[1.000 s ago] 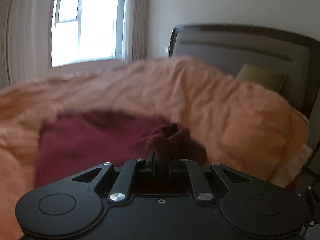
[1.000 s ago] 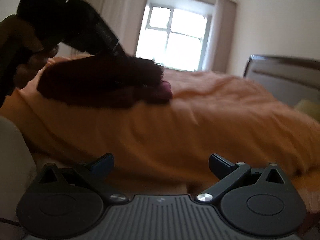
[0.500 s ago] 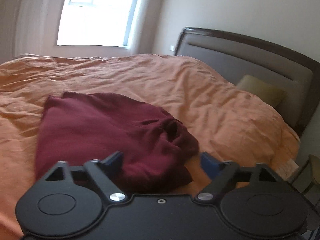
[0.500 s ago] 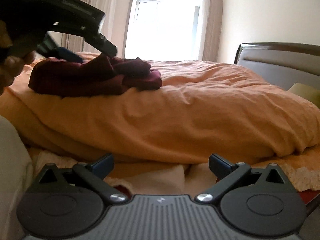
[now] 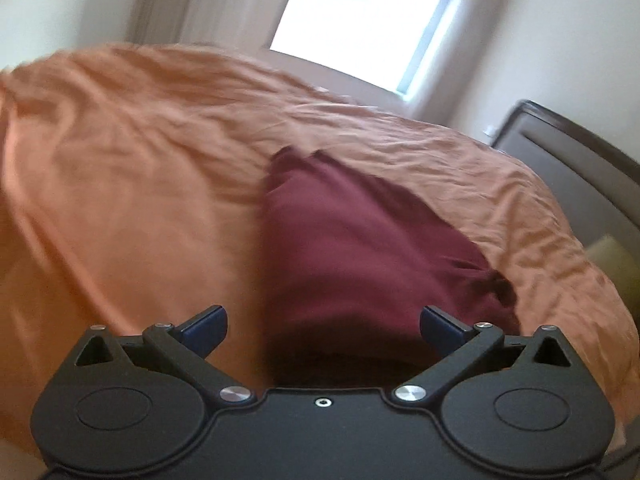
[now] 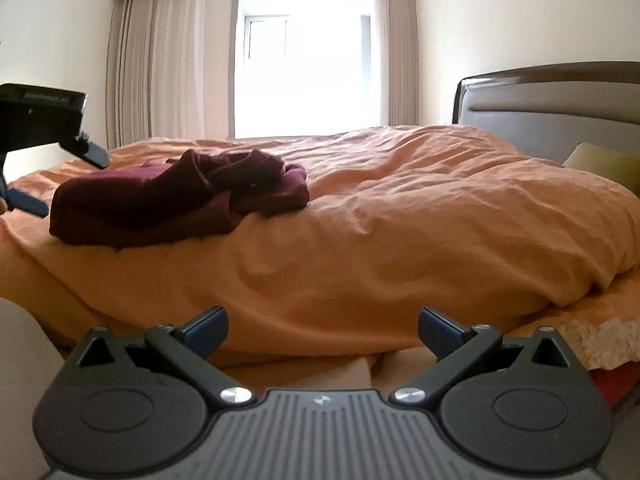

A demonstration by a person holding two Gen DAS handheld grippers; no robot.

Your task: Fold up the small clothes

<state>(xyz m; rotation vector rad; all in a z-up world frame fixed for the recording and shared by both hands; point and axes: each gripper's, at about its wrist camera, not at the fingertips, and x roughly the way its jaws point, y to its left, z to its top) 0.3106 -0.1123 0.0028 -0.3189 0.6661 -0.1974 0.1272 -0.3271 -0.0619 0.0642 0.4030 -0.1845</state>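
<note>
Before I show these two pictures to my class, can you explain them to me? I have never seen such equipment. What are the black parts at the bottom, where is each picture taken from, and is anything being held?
No robot here: a person holds a two-finger gripper in each hand, and each carries a camera that looks forward along its fingers. The black shapes at the bottom are the grippers themselves.

One picture comes from the left gripper, above a dark red garment. The other comes from the right gripper, low beside the bed, looking across the orange bedcover.

The garment lies bunched on the cover, not neatly folded. Behind are a window, a headboard and a pillow.

Both grippers are open and hold nothing.
</note>
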